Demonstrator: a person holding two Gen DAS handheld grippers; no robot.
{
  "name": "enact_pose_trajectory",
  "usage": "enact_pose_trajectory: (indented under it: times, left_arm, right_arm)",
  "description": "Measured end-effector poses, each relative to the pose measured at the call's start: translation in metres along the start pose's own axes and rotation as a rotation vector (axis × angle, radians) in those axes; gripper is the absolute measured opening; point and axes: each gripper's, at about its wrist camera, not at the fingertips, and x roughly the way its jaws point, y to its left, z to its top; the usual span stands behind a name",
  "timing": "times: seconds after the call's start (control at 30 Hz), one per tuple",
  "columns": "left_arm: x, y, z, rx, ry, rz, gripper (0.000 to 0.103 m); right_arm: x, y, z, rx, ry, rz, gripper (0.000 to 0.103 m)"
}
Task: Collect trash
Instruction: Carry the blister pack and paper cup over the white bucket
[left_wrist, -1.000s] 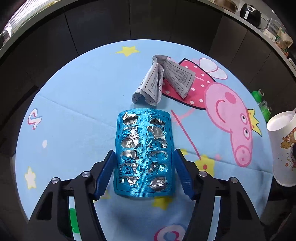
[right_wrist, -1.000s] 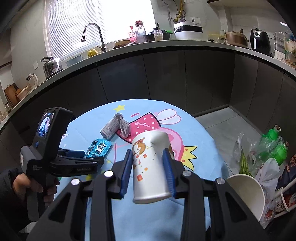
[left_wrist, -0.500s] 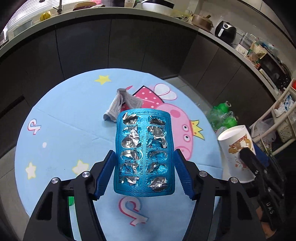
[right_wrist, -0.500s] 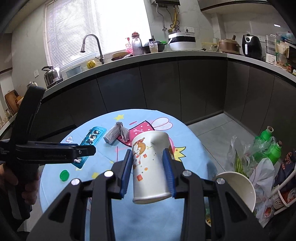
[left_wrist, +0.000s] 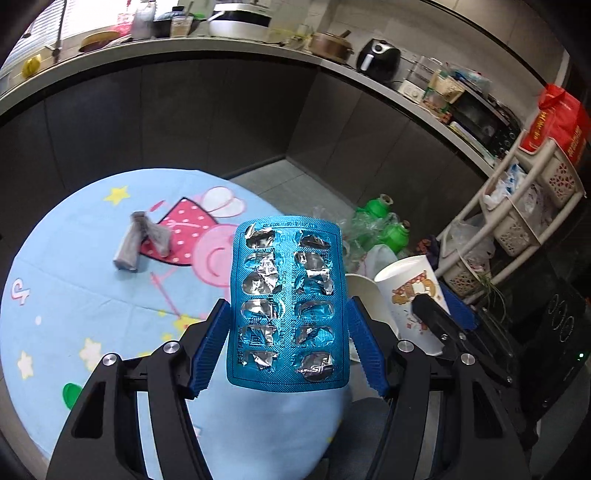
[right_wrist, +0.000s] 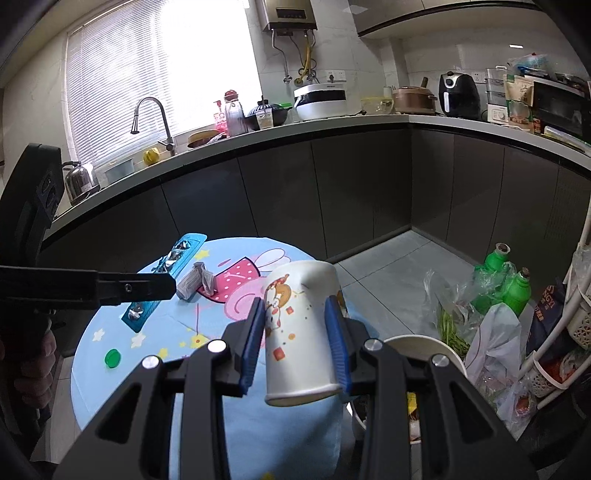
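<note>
Both grippers lifting clear past round blue cartoon tablecloth (left_wrist: 74, 288) edge, higher than before: left gripper (left_wrist: 288, 345) pinching emptied blue foil blister pack (left_wrist: 288, 306), right gripper (right_wrist: 297, 341) squeezing white printed paper cup (right_wrist: 301, 332).

Your empty blue blister pack (left_wrist: 288, 306) stands upright at frame centre; your printed paper cup (right_wrist: 301, 332) sits inverted, lower centre.

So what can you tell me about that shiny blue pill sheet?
The blue blister pack is a flat rectangle with rounded corners and two columns of pill pockets. Its silver foil is torn open at every pocket, so it looks used up. The left tongs pinch its long edges between ridged blue pads, holding it in the air above the cartoon tablecloth. Nothing else touches it.
</note>
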Motion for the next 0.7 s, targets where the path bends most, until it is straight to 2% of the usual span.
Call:
enact_pose_trajectory:
  times: [0.33,0.7]
  left_arm:
    - [0.031,-0.057,0.007,0.101,0.049,-0.093,0.061]
    - [0.070,-0.100,0.014,0.171,0.109,-0.142,0.061]
  right_arm:
    - [-0.016,-0.044,-0.014,0.079,-0.013,-0.068,0.034]
    - [-0.010,-0.094,-0.035,0.174,0.006,-0.119,0.035]
